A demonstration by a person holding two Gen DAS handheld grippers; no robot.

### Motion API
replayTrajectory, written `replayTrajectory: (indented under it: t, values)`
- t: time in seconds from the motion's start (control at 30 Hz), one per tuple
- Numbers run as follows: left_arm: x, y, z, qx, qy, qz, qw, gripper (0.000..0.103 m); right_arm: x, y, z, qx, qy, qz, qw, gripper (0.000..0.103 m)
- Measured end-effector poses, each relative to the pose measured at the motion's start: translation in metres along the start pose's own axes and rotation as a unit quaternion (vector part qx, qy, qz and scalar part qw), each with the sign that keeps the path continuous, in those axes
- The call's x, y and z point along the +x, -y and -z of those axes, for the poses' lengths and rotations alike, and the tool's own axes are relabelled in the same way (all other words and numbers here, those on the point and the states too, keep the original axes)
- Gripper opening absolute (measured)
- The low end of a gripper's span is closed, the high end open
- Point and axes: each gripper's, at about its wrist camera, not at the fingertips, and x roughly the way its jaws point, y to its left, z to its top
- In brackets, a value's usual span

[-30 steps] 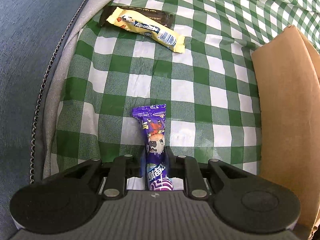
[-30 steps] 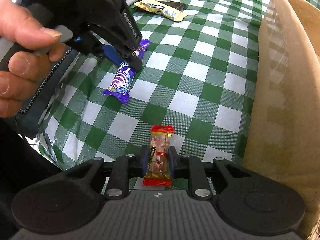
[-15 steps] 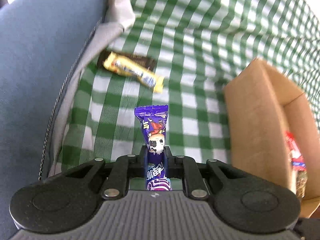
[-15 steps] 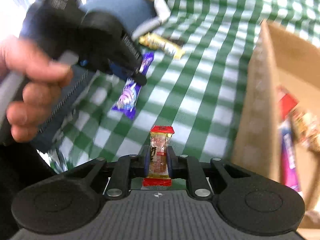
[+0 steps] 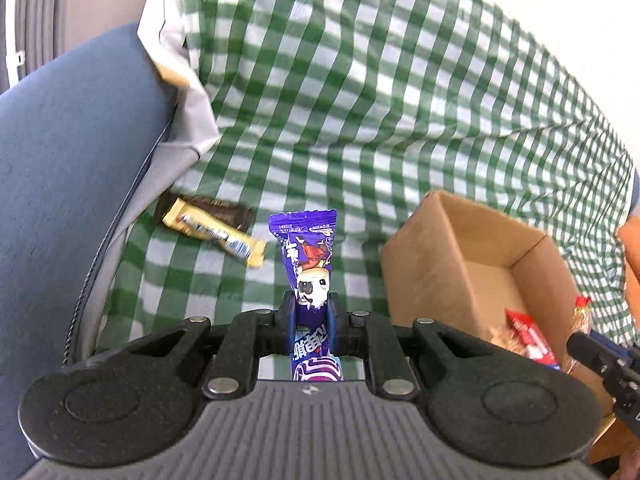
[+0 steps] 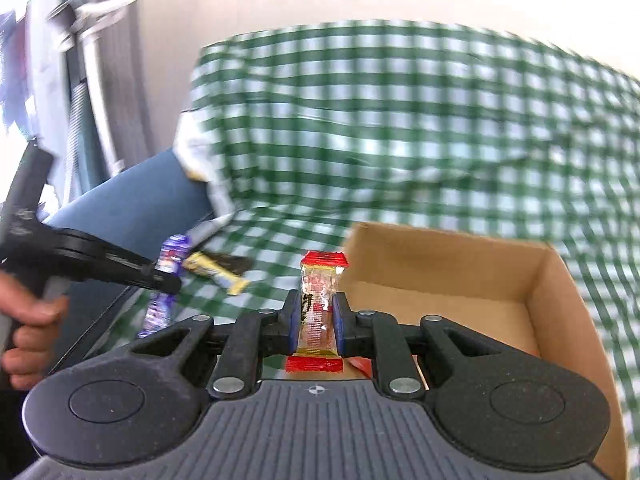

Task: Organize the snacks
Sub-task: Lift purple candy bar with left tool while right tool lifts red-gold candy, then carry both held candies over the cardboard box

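Left wrist view, left gripper (image 5: 311,312) clamping one purple snack (image 5: 306,256), right gripper (image 6: 318,316) clamping one red-ended candy (image 6: 320,300), one cardboard box (image 5: 440,240)

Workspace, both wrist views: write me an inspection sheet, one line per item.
Surface: green-and-white checked cloth, rumpled.
Job's things: purple snack pack in the left gripper; red-ended clear candy in the right gripper; yellow bar lying on a dark bar on the cloth; open cardboard box with a few snacks inside.
Clutter: nothing seen.
Grippers: both shut on their snacks, off the cloth.
Cables: nothing seen.
Surroundings: blue cushion at the left; pale wall behind.
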Motion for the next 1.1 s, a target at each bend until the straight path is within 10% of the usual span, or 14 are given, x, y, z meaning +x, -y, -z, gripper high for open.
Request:
replayTrajectory:
  t: [1.1]
  values:
    - [-0.038,0.098,0.017,0.111,0.154,0.136,0.9723,0.016,-0.032,0.08,0.018,0.099,0.066,0.132,0.984,0.017]
